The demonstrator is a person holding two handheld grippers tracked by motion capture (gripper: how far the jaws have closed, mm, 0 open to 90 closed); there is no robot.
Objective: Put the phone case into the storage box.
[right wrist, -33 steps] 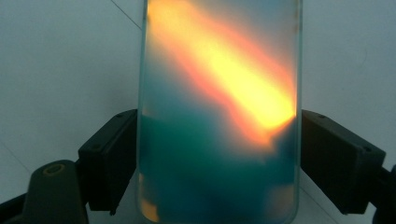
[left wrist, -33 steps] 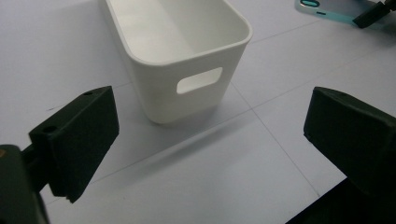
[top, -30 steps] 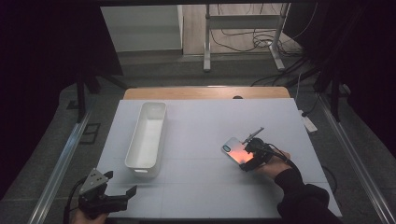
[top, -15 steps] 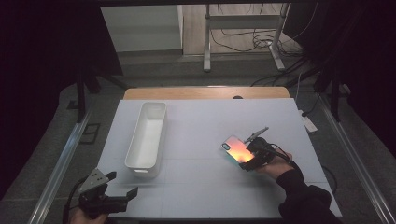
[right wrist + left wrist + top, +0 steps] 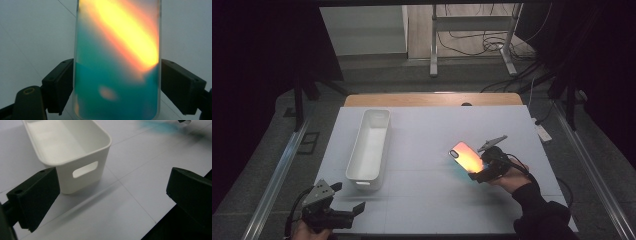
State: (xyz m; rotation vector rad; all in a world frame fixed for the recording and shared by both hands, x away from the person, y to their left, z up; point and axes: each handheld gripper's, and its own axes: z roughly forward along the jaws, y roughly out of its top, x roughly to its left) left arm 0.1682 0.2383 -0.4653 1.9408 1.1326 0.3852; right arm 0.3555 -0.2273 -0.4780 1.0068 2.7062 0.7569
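Observation:
A phone case (image 5: pixel 466 159) with a shiny orange and teal back is held a little above the white table, right of centre. My right gripper (image 5: pixel 478 172) is shut on its lower end. In the right gripper view both jaws press the long sides of the case (image 5: pixel 116 50), and my right gripper (image 5: pixel 116 87) points down at the table. My left gripper (image 5: pixel 348 196) stands open at the front left corner with nothing between its fingers. In the left gripper view my left gripper (image 5: pixel 112 202) faces the near end of a white bin (image 5: pixel 85 170).
The long white bin (image 5: pixel 362 181) lies lengthwise on the left half of the table and looks empty. The table's front edge (image 5: pixel 160 220) runs just beside the left gripper. Metal rails flank the table, and cables lie on the floor behind it.
The right gripper and the phone case have shifted only slightly. The left gripper has stayed where it was.

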